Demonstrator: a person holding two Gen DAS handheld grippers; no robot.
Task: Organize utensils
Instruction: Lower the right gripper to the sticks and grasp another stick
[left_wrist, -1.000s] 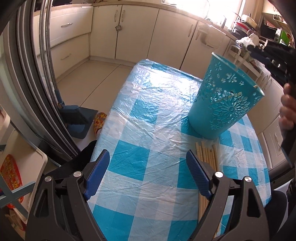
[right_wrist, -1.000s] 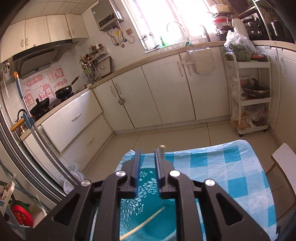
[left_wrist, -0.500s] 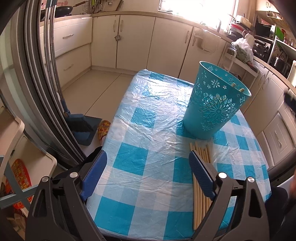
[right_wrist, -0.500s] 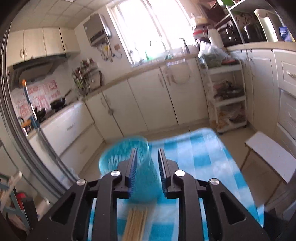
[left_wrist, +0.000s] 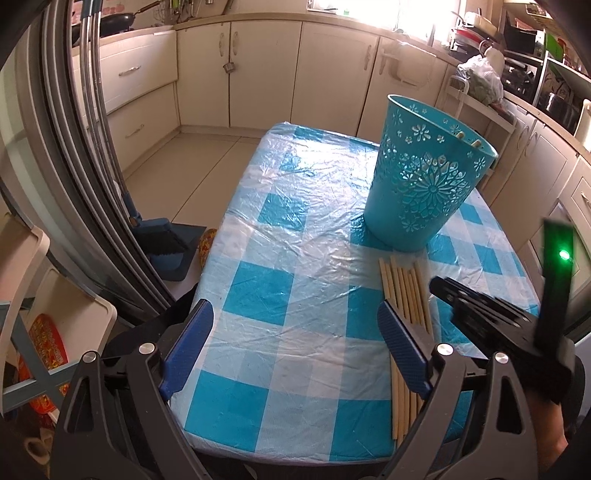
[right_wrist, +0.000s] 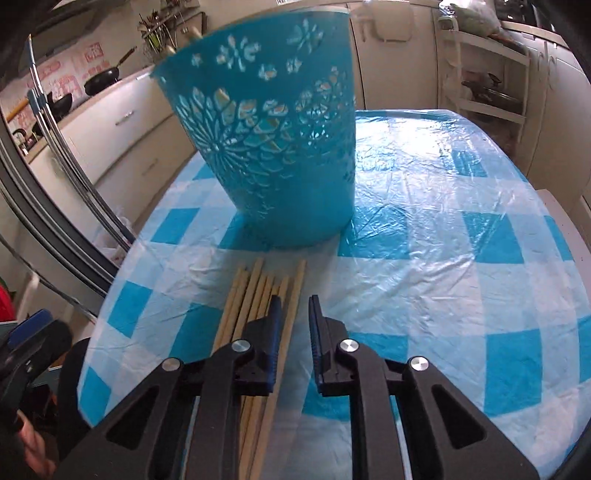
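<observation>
Now the right gripper (right_wrist: 295, 325) hangs low over the wooden sticks (right_wrist: 258, 295) on the checked counter (right_wrist: 443, 258). Its jaws are open a little and hold nothing. The left gripper (left_wrist: 295, 350) has its jaws wide apart, empty too. The blue basket (left_wrist: 424, 184) stands just behind the sticks.

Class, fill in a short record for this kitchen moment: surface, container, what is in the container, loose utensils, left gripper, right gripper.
surface: table with blue-and-white checked cloth
container: teal basket, upright on the table
in container: two chopstick tips show at the rim
loose utensils: bundle of chopsticks lying flat in front of the basket
left gripper: open wide, holds nothing
right gripper: low over the bundle, slightly open, one chopstick between its fingers, not clamped
</observation>
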